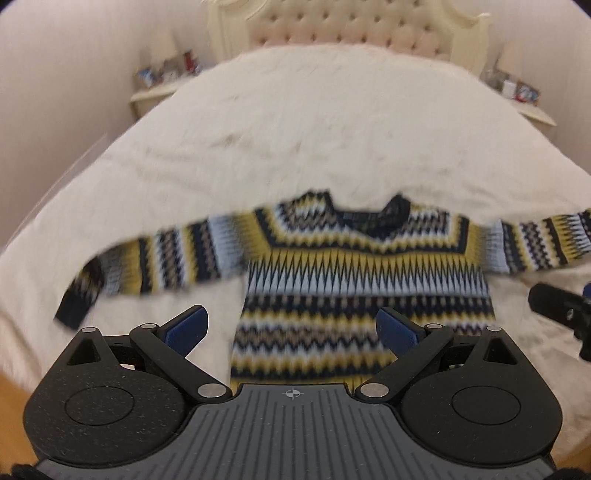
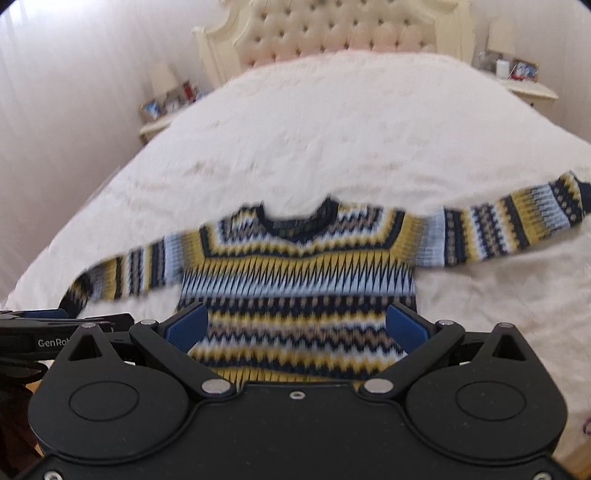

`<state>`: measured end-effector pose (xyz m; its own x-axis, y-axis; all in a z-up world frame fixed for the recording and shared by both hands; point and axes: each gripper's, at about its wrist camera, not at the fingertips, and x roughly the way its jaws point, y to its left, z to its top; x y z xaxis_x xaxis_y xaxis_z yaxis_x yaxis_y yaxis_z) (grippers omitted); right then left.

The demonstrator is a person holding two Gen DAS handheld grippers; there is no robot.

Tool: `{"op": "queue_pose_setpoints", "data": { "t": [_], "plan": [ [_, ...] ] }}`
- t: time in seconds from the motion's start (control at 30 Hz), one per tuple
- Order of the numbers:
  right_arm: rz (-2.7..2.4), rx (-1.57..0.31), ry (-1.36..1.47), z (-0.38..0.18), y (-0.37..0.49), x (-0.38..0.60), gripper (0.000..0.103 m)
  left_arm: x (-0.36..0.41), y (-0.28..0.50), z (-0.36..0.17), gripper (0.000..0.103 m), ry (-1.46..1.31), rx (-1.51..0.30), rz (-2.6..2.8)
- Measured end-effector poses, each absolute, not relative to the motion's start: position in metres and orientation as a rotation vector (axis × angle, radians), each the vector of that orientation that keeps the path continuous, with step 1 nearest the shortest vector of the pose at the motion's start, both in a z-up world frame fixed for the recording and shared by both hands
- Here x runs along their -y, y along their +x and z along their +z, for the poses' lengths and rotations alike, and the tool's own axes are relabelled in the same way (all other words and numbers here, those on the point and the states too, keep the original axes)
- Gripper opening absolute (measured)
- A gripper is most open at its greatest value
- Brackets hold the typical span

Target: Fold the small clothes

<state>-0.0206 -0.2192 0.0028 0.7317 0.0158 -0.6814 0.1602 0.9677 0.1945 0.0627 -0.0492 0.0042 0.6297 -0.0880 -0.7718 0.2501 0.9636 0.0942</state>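
A small knitted sweater (image 1: 365, 280) with yellow, navy, white and pale blue zigzag stripes lies flat on the bed, front up, collar away from me, both sleeves spread out to the sides. It also shows in the right wrist view (image 2: 299, 284). My left gripper (image 1: 291, 328) is open and empty, above the sweater's lower left hem. My right gripper (image 2: 297, 326) is open and empty, above the lower body of the sweater. Each gripper's edge shows in the other's view, the right one (image 1: 561, 306) and the left one (image 2: 66, 328).
The bed (image 1: 314, 129) has a cream quilted cover and a tufted headboard (image 1: 351, 26). Nightstands with small items stand at the left (image 1: 162, 85) and right (image 1: 524, 99). Wooden floor (image 1: 11, 391) shows at the bed's near left edge.
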Motion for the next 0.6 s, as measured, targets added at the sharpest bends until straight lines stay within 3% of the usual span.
{"op": "queue_pose_setpoints", "data": {
  "t": [0.17,0.33,0.47,0.6],
  "plan": [
    [-0.096,-0.664,0.193,-0.001,0.011,0.219,0.102,0.051,0.099,-0.006,0.099,0.183,-0.84,-0.279],
    [-0.096,-0.662,0.136,-0.01,0.051,0.216,0.102,0.038,0.138,-0.024,0.099,-0.005,-0.843,-0.432],
    [-0.092,-0.671,0.112,-0.016,0.076,0.217,0.102,0.05,0.166,-0.044,0.099,0.076,-0.872,-0.427],
    [-0.064,-0.743,0.089,-0.027,0.105,0.227,0.078,0.055,0.189,-0.061,0.099,0.084,-0.921,-0.42]
  ]
}}
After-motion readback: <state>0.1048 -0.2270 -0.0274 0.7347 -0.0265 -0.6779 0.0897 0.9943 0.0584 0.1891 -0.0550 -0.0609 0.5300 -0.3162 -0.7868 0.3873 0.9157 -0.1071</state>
